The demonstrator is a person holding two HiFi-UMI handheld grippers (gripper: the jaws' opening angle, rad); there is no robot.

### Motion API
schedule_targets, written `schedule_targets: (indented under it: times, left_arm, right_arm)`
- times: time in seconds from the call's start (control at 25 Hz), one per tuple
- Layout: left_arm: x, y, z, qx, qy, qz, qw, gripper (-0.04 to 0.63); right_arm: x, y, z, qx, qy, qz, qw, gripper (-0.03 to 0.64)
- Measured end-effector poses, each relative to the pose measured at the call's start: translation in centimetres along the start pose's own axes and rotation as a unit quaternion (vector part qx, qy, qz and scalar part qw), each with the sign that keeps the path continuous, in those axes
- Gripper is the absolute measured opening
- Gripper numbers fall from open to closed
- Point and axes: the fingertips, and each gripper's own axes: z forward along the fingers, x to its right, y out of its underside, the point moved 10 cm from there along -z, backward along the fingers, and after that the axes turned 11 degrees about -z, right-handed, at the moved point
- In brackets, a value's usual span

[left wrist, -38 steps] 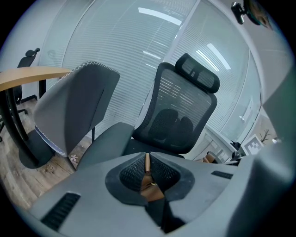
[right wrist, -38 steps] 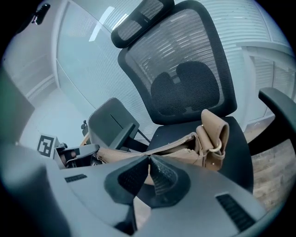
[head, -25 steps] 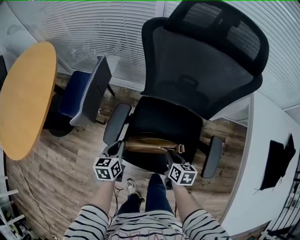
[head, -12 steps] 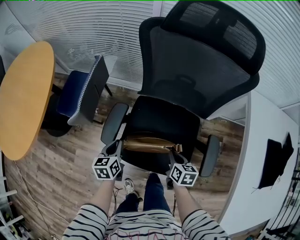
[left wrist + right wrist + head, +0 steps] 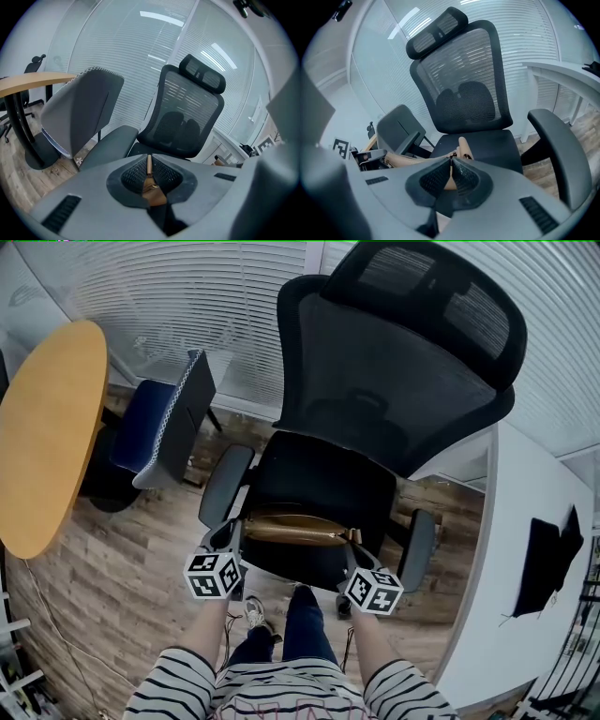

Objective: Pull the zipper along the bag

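Bag, tan, lies across the seat of the black chair in front of you. Your left hand-held gripper is clamped on the bag's left end. Your right hand-held gripper is pinched shut on a thin tan tab at its right end. Black-and-white square markers cover both cubes.

Tan bag across the front of the chair seat

I see the bag lying long and flat from left to right on the black chair seat, near its front edge, its tan material smooth like leather. The zipper runs along its upper edge; I cannot tell how far it is closed. Its left end is pinched in the left hand-held gripper, and the right hand-held gripper is closed on a thin tab at the zipper's right end.
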Motion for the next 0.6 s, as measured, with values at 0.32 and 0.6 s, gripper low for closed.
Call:
schedule_targets:
  times: [0.32,0.6]
  left_arm:
    - [0.3,0.1,-0.2,0.001,-0.002,0.004,1.0,0.048]
    - [0.6,0.1,-0.1,-0.002,-0.004,0.024,0.9997,0.048]
  right_arm:
    - [0.5,0.1,-1.0,0.005,0.013,-0.003,1.0,0.037]
    - [0.1,1.0,-1.5,0.018,0.027,0.009,0.999,0.037]
